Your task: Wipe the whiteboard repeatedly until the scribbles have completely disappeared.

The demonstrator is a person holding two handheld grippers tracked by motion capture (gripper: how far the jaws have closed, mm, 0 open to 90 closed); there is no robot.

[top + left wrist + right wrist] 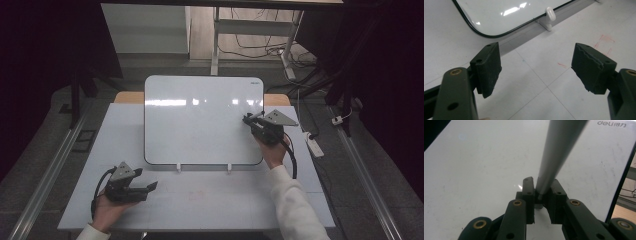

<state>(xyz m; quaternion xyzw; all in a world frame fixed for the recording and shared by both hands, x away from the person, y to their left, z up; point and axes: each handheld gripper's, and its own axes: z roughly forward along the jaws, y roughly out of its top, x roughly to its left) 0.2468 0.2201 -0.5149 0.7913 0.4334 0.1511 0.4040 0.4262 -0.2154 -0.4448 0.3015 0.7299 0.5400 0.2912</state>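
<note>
Grey marker [559, 152] sits clamped between the right gripper's [541, 192] jaws, over the whiteboard [481, 170].

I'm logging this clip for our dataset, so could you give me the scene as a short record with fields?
surface: white table
main object: blank whiteboard propped on two small white supports
right gripper: shut on a grey marker, over the board's right part
left gripper: open, holding nothing, above the table near the board's lower edge
table marks: faint red scribbles
writing on board: none visible
</note>
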